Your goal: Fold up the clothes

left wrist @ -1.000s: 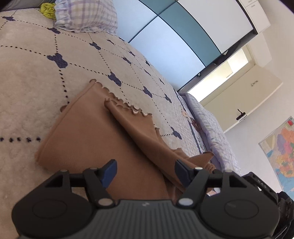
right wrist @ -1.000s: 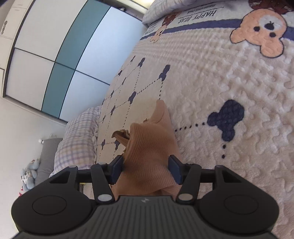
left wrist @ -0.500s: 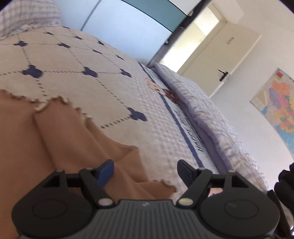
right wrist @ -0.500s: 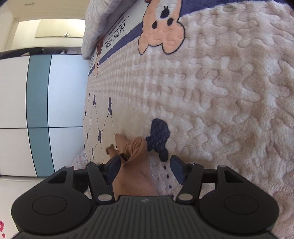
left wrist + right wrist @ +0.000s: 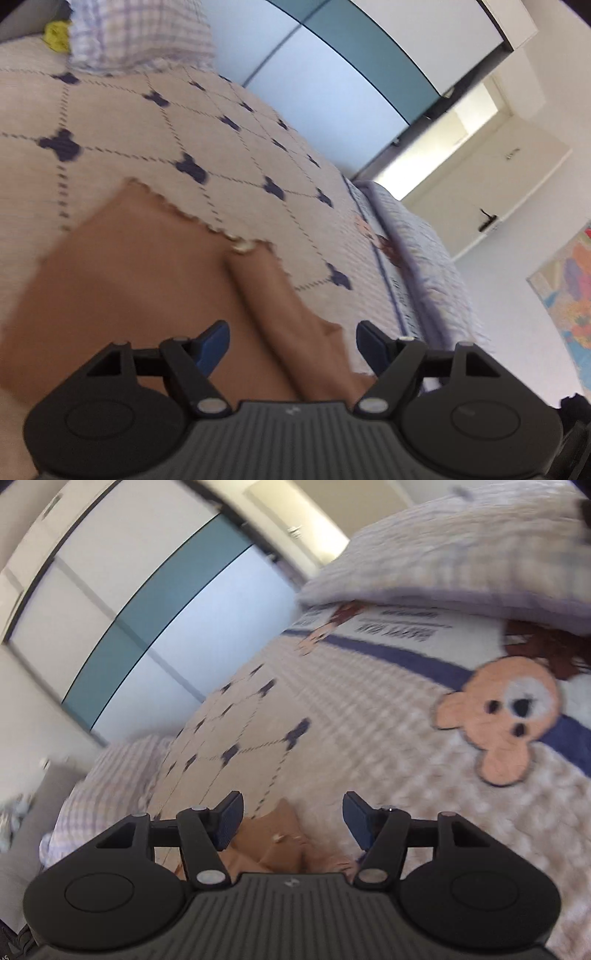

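Lying flat, brown garment point(image 5: 122, 295) runs lengthwise, scalloped hem toward pillow point(image 5: 140, 37).

Bright daylight, brightest at the doorway point(image 5: 443, 147). Both views motion-blurred; the bedspread point(image 5: 332, 738) pattern is smeared. Fisheye bends the wardrobe point(image 5: 351, 74) lines; corners are dark.

Quilted bed point(image 5: 221, 147), sliding wardrobe point(image 5: 332, 85), white door point(image 5: 480, 184), wall map point(image 5: 569, 295)
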